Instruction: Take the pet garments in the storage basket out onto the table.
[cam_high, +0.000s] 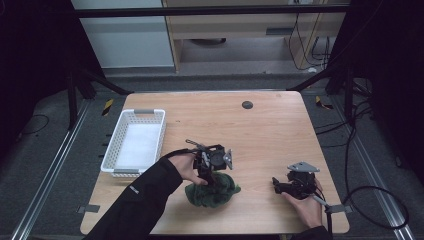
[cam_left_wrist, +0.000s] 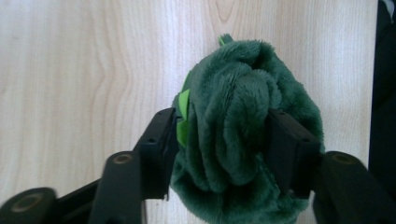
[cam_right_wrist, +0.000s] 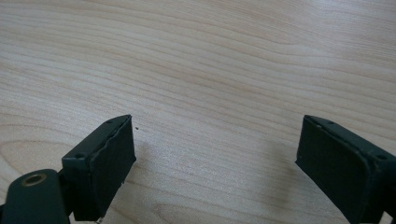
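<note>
A crumpled dark green plush cloth with a light green tag lies on the wooden table near its front edge. My left gripper points down onto it from above. In the left gripper view the cloth bulges up between the two jaws of that gripper; they stand apart on either side of the bundle, which rests on the table. My right gripper rests low at the front right, held by a hand. Its jaws stand wide open over bare wood with nothing between them.
A white plastic basket stands at the table's left side, its long side running front to back. A small black round disc sits near the far edge. Cables trail over the floor to the right of the table.
</note>
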